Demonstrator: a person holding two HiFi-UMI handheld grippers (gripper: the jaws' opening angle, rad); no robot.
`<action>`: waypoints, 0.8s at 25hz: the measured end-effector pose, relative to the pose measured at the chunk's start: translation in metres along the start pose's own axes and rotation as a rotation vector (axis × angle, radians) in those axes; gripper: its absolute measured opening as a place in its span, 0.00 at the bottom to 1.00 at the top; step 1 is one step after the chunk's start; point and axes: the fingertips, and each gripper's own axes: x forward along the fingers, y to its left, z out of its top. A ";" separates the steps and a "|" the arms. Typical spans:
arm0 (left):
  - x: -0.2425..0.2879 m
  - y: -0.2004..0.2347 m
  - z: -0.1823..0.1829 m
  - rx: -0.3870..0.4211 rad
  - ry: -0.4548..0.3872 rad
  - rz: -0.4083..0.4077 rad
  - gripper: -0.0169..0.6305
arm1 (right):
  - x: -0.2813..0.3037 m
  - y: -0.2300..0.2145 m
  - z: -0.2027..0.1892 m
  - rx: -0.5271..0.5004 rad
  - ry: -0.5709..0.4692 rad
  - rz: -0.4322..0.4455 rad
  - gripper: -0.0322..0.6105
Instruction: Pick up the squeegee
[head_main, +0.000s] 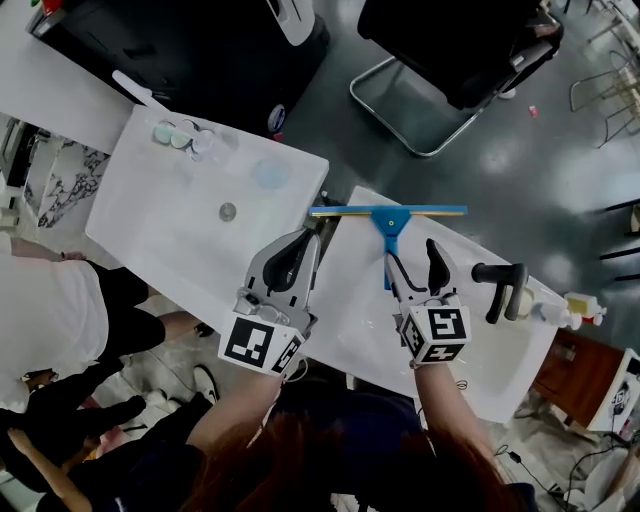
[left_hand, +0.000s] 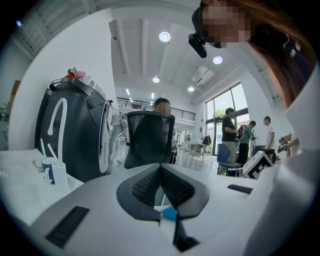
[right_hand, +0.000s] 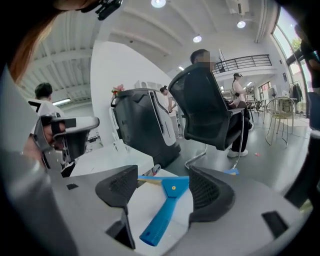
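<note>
A person leans over a white table (head_main: 350, 330) with a hand-held gripper in each hand, poised at the approach step of lifting a blue squeegee (head_main: 390, 224). The squeegee lies flat near the table's far edge, its long blade running crosswise and its handle pointing back toward the person.

The right gripper (head_main: 413, 262) has its jaws spread wide. In the right gripper view, the right gripper (right_hand: 162, 187) lines up on the squeegee (right_hand: 167, 205), whose handle runs between the two dark ribbed pads, with a gap showing on either side. Nothing is gripped yet, and whether a pad brushes the handle cannot be told.

The left gripper (head_main: 300, 250) hovers just beside the blade's left end with its jaws pressed together on nothing. The left gripper view shows the left gripper (left_hand: 161, 185) with its pads meeting and only a sliver of blue below them.

A neighbouring white table (head_main: 180, 215) carries a few small cups (head_main: 180, 135), and a black office chair (head_main: 455, 45) stands beyond.

The grasp itself looks to be next. It likely calls for the right jaws to settle squarely over the slim handle and squeeze firmly, then lift it level so the wide blade does not swing or catch on the table edge
</note>
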 end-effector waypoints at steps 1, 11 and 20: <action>0.001 0.002 -0.003 0.001 0.007 0.001 0.06 | 0.007 -0.001 -0.010 0.001 0.022 -0.005 0.56; 0.001 0.013 -0.028 -0.004 0.064 0.005 0.06 | 0.057 -0.010 -0.084 0.002 0.191 -0.074 0.56; -0.006 0.023 -0.034 -0.016 0.086 0.022 0.06 | 0.066 -0.010 -0.110 -0.008 0.285 -0.096 0.55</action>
